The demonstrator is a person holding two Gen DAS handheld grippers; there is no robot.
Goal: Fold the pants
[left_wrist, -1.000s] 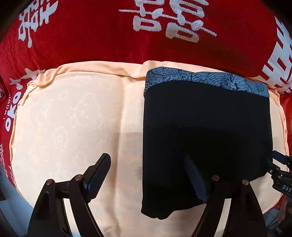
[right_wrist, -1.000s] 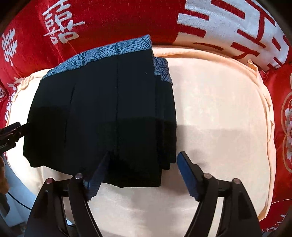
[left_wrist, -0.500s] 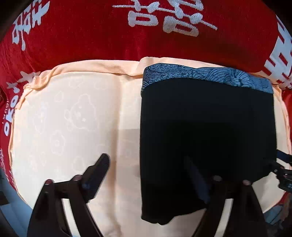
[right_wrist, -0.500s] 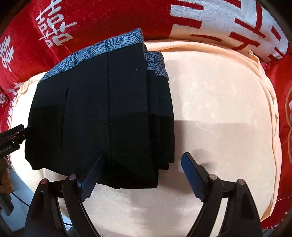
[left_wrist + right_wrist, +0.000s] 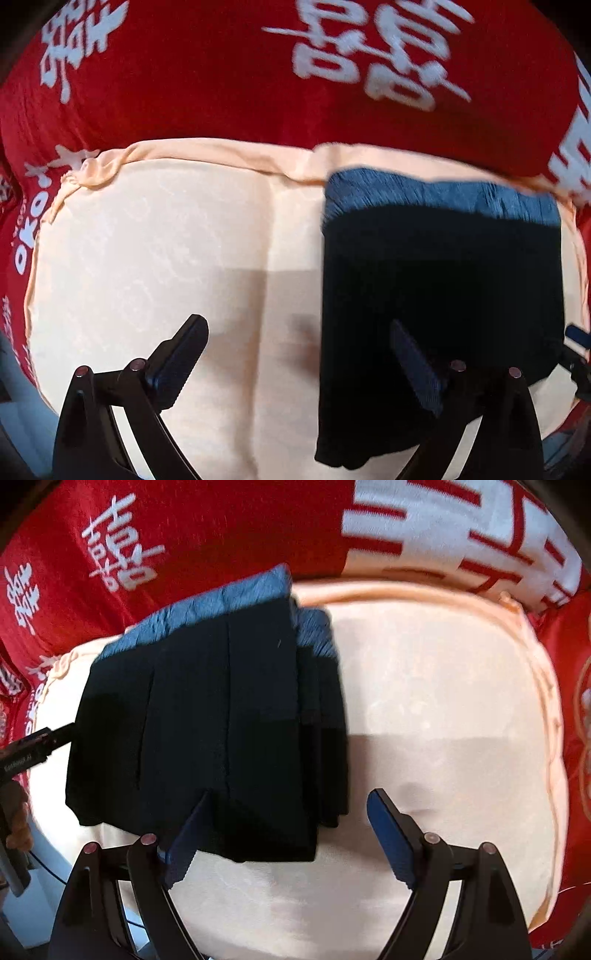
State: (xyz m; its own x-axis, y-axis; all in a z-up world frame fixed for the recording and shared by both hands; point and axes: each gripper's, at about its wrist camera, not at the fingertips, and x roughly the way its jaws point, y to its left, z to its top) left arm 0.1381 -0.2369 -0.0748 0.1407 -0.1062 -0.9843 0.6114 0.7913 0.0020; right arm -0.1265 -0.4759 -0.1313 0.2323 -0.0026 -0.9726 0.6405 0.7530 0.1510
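Note:
The black pants lie folded into a compact rectangle on a peach cushion, with the blue-grey patterned waistband at the far edge. They also show in the right wrist view, with stacked layers at their right side. My left gripper is open and empty above the pants' left edge. My right gripper is open and empty over the pants' near right corner. The left gripper's tip shows at the pants' left edge in the right wrist view.
A red quilt with white characters surrounds the cushion at the back and sides. The right half of the cushion is bare fabric. The cushion's near edge drops off to a pale floor.
Both grippers have pulled back and lifted slightly, so the pants look a little farther away. The pants have not moved. Both jaws stay open.

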